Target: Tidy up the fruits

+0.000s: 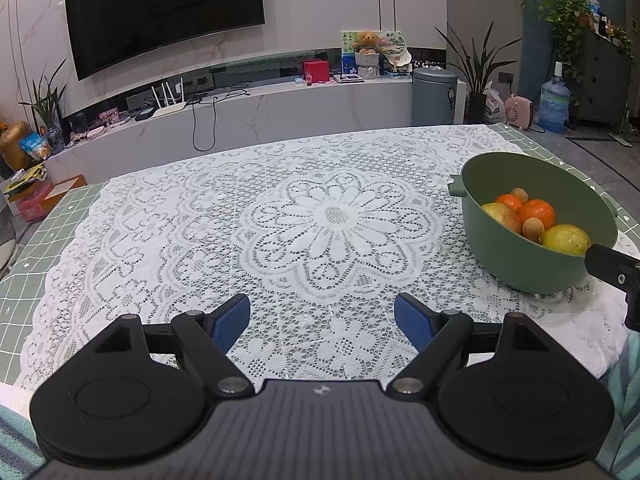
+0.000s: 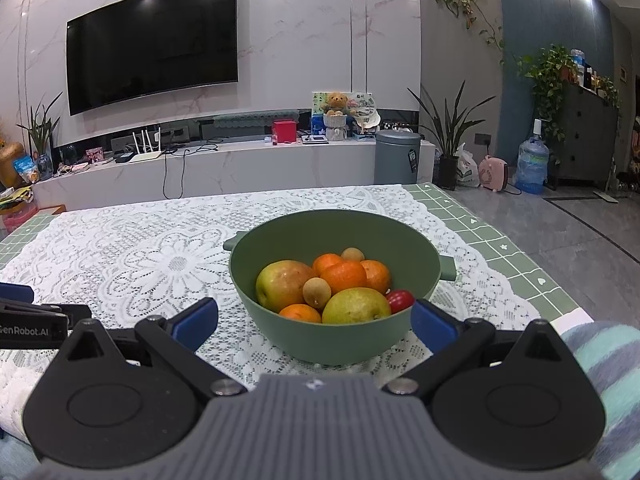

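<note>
A green bowl (image 2: 280,336) stands on the lace tablecloth and holds several fruits: oranges (image 2: 344,276), two yellow-green pears (image 2: 354,306), small brown longans (image 2: 316,291) and a red cherry tomato (image 2: 401,300). My right gripper (image 2: 314,320) is open and empty, its blue pads on either side of the bowl's near wall, just short of it. My left gripper (image 1: 322,320) is open and empty above bare lace. The bowl sits to its right in the left wrist view (image 1: 520,268).
The white lace cloth (image 1: 280,220) covers a green checked table (image 2: 500,248). The right gripper's body (image 1: 612,268) shows at the right edge of the left wrist view. The left gripper's finger (image 2: 16,292) shows at the left edge of the right wrist view. A TV wall stands beyond.
</note>
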A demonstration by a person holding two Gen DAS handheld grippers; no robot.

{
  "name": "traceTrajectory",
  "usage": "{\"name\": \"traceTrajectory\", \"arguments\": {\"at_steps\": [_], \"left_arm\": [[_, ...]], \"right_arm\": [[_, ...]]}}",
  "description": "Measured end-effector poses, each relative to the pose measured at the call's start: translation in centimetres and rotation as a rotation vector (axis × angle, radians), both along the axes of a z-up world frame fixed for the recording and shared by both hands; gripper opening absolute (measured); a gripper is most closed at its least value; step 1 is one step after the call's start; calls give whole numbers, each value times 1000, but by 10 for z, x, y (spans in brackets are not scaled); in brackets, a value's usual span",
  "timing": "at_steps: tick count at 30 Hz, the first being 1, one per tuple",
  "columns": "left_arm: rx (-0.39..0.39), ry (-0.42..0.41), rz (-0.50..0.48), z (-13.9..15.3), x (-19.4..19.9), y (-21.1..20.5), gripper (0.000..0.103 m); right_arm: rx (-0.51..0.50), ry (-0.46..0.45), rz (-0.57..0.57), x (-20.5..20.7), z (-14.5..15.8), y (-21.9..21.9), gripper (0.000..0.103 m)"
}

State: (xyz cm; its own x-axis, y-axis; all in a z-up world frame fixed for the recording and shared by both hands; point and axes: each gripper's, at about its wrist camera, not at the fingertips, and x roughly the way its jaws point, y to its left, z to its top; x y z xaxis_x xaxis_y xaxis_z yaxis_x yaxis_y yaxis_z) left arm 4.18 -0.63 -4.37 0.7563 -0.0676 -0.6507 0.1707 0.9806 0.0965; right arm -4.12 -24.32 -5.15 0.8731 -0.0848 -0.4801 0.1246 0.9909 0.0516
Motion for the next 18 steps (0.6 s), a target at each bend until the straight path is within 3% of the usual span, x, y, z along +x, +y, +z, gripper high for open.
{"name": "traceTrajectory", "arguments": {"at_steps": [18], "left_arm": [[2, -14, 1, 3, -2, -1, 96]], "right_arm": [[11, 9, -4, 1, -2, 0, 99]]}}
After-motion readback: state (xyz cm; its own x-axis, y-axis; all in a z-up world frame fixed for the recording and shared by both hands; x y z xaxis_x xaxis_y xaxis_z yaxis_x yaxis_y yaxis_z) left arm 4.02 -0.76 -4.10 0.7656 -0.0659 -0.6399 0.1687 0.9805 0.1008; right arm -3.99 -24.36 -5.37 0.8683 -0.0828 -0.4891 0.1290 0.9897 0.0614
